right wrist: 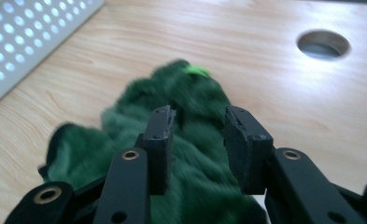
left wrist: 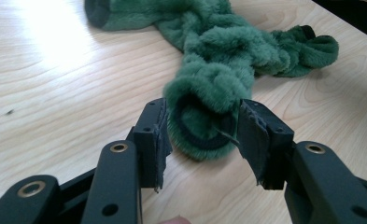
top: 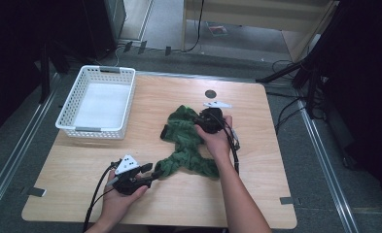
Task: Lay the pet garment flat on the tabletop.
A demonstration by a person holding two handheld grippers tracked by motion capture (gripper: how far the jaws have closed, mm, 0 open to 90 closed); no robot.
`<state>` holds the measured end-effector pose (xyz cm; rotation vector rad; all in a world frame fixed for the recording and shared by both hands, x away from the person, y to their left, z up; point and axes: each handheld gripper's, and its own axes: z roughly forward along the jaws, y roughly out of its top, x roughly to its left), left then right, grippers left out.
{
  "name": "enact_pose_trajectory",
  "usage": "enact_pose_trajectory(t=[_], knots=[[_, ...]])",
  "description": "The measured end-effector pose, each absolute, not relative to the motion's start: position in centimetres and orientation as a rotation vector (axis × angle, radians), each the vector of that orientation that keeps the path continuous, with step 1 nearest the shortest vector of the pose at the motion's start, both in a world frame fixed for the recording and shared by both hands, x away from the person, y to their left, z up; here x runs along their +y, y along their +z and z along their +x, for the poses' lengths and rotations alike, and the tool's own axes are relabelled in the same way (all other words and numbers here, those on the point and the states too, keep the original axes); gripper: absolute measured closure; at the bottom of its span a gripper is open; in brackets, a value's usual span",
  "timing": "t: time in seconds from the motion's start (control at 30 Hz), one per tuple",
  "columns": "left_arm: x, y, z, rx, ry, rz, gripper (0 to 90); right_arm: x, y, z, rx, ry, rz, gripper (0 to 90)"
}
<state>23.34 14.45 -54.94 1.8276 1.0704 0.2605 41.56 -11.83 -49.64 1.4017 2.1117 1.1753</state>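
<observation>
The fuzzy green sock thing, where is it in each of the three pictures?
High view: the green sock lies mid-table, between the two hands.
Left gripper view: its open cuff sits between the open claw's two pads.
Right gripper view: it lies just beyond and under the open claw.
Shared landmark: the light wooden table under it; the white basket shows in two views.
</observation>
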Motion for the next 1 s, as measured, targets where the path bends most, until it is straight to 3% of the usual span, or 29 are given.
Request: enact_pose_trajectory(t=[0.13,0.27,0.33,0.47,0.57,0.63,0.83,1.0], knots=[[13.6,-55.1,23.5,1.038,0.252,1.885,60.5,-13.6,-50.9,40.5,2.095,1.134,1.507,57.9],[13.0,-55.3,23.6,1.048,0.25,1.961,76.2,-14.6,-52.5,39.2,2.129,1.158,1.565,55.8],[12.9,-55.3,23.6,1.057,0.25,1.969,81.0,-14.5,-53.2,39.0,2.168,1.155,1.558,60.0],[13.1,-55.4,23.7,1.071,0.24,1.967,84.7,-14.6,-53.7,38.9,2.173,1.097,1.555,79.4],[13.3,-55.4,23.7,1.076,0.236,1.964,85.0,-15.1,-53.4,39.0,2.128,1.092,1.561,80.5],[13.3,-55.4,23.6,1.074,0.239,1.965,85.0,-15.5,-53.3,39.1,2.128,1.106,1.571,78.0],[13.8,-55.4,23.5,1.08,0.215,1.942,78.5,-15.7,-51.9,37.3,2.185,1.184,1.452,59.4],[13.9,-55.4,23.6,1.078,0.212,1.94,78.9,-17.1,-50.8,33.6,2.169,1.233,1.407,56.0]])
